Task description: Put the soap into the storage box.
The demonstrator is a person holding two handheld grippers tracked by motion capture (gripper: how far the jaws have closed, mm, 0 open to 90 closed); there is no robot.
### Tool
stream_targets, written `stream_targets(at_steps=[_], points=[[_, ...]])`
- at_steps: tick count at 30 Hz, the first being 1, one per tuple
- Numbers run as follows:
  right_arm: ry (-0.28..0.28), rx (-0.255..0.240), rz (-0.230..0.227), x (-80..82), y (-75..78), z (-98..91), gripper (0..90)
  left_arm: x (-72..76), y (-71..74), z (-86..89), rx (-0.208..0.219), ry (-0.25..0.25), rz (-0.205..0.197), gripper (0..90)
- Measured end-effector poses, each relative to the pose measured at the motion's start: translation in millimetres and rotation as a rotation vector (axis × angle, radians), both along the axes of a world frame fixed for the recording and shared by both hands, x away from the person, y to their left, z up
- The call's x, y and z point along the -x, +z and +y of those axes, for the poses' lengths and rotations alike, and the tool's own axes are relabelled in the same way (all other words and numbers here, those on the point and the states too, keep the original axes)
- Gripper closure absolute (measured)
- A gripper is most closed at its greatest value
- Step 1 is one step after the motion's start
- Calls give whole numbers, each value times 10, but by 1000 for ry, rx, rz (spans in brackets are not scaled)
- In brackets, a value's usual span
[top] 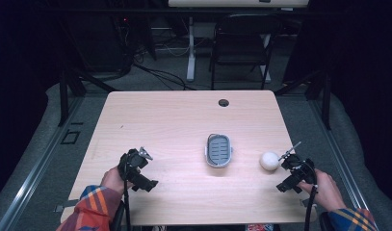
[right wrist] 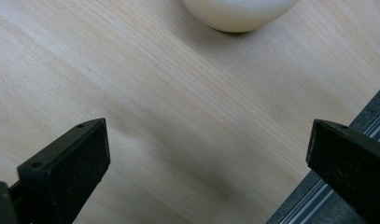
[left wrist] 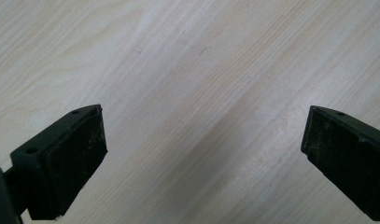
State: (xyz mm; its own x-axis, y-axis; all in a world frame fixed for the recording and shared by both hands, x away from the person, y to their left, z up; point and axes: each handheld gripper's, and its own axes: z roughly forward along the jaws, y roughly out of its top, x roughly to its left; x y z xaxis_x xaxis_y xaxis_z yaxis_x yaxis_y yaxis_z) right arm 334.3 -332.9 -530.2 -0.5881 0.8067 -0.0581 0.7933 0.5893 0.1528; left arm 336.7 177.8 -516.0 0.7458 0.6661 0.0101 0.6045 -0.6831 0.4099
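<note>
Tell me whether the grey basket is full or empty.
Empty. In the high view the basket sits upright mid-table showing its bare slotted floor; the white ball lies on the table to its right, outside it.

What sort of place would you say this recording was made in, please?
Probably a lab or studio set up for recording. A bare wooden table stands among dark curtains, with cables on the floor and a folding chair behind, and a small grey basket and white ball laid out.
</note>
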Motion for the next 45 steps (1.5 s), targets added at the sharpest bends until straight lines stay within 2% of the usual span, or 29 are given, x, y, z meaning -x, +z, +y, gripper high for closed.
stream_targets(at_steps=[1,5,7,9,11,12,13,14,16,17,18,23,24,25,26,27,29,30,32,35,37,38,40,41,42,45], points=[[11,12,4,-3,13,3,0,0,0,0,0,0,0,0],[17,2,-24,13,2,16,0,-8,8,-8,-2,-3,-4,0],[21,10,-20,8,9,15,0,-6,2,-10,-4,-5,5,0],[15,-1,-39,6,7,18,0,1,4,3,5,4,-6,1],[34,14,-25,-4,23,17,0,4,3,1,6,4,-5,0],[20,-18,-36,8,-1,26,0,3,3,3,1,-1,0,0],[33,-1,-30,1,12,29,0,5,6,4,3,2,-3,0],[37,-3,-49,9,19,38,0,15,14,0,2,4,-13,1],[58,9,-47,1,53,30,0,15,14,-1,3,3,-11,0],[58,9,-47,1,53,30,0,15,14,-1,3,3,-11,0],[42,-9,-67,13,44,30,0,8,9,0,1,3,-10,0],[69,-3,-48,0,42,33,0,9,8,-1,-3,5,-11,1],[45,-31,-67,14,10,45,0,7,6,-1,-4,5,-10,1],[45,-31,-67,14,10,45,0,7,6,-1,-4,5,-10,1],[75,-1,-48,0,41,41,0,5,9,-2,-7,1,-5,1],[56,-26,-69,17,29,45,0,4,9,-3,-8,0,-5,1],[66,-11,-59,7,50,34,0,4,7,-6,-6,3,-5,1],[85,17,-41,-10,70,20,0,3,6,-7,-6,2,-4,1],[43,-27,-50,2,34,24,0,5,4,-10,-4,2,-4,1],[60,-9,-37,-3,55,27,0,1,3,-11,-7,3,0,1],[49,-25,-29,-7,54,24,0,4,5,-11,-8,1,-4,1],[28,-49,-34,-8,44,9,0,8,7,-11,-6,2,-7,1],[31,-47,-23,-17,53,1,0,5,5,-9,-6,2,-6,1],[11,-71,-35,-11,42,-3,0,1,4,-9,-8,0,-3,1],[7,-68,-57,-3,45,-3,0,0,2,-15,-8,0,-2,1],[29,-56,-38,-8,66,-7,0,2,5,-16,-8,0,-4,1]])
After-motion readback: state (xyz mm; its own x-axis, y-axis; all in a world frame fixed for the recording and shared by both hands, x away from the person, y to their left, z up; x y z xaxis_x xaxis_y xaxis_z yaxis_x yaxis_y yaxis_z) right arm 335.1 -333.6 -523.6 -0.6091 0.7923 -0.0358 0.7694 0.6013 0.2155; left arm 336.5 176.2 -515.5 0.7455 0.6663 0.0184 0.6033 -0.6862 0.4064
